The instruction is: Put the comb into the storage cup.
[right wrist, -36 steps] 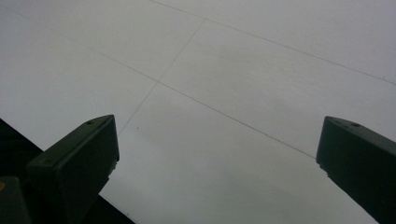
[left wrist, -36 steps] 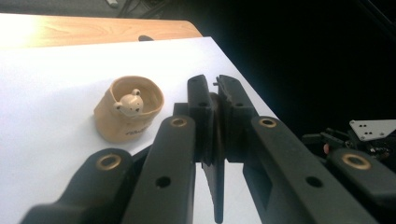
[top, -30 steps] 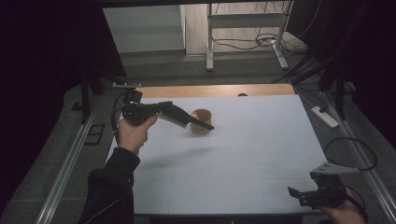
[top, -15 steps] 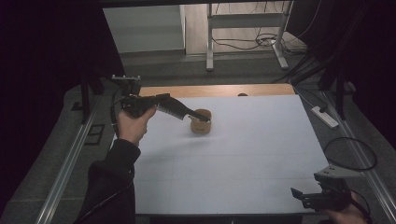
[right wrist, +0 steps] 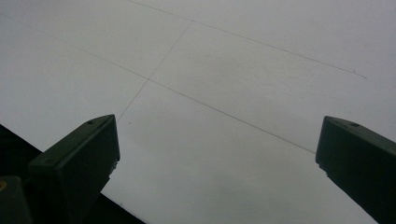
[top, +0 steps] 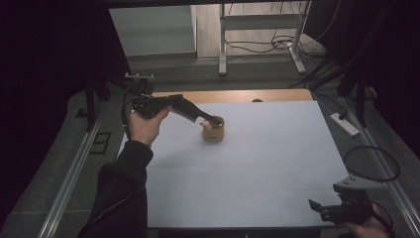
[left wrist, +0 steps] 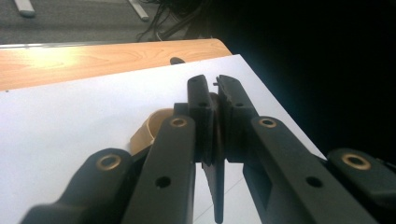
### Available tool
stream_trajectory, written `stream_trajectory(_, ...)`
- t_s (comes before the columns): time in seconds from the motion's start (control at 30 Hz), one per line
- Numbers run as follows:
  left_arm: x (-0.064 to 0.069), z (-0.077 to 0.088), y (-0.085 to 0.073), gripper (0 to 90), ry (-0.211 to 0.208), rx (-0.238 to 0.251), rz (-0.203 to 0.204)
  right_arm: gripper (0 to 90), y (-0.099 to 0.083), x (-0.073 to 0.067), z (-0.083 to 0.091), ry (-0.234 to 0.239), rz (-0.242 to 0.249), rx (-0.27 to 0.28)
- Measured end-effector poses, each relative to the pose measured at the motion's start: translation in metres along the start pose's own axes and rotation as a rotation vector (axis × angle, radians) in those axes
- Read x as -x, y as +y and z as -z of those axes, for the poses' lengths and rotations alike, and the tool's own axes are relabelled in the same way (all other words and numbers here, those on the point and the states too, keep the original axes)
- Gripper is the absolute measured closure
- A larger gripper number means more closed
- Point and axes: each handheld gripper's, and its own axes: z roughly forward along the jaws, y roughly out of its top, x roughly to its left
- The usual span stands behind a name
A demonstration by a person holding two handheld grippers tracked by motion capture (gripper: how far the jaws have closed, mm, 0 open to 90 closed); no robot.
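A small tan round container stands on the white table top, left of centre and toward the far side. My left gripper reaches down to it from the left, held in a hand with a dark sleeve. In the left gripper view the left gripper is shut on a thin brown piece, apparently the rim of the container, whose tan wall curves out to the left of the jaws. My right gripper rests low at the near right corner. Seen along its own jaws, the right gripper stands wide open above bare white surface.
The white table top ends at a wooden strip along the far edge, with a small dark spot on it. A white power strip lies on the floor at the right. Metal frame legs stand beyond the table.
The left hand has risen a little and drawn toward the far edge, its jaw tips staying at the tan container. The right gripper has kept its place.
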Motion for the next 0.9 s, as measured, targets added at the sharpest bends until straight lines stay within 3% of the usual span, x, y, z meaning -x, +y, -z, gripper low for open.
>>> stream_trajectory(0.9, -0.006, -0.023, 0.017, 84.0, 0.068, -0.051, 0.014, 0.0, 0.000, 0.001, 0.000, 0.008, -0.008, 0.004)
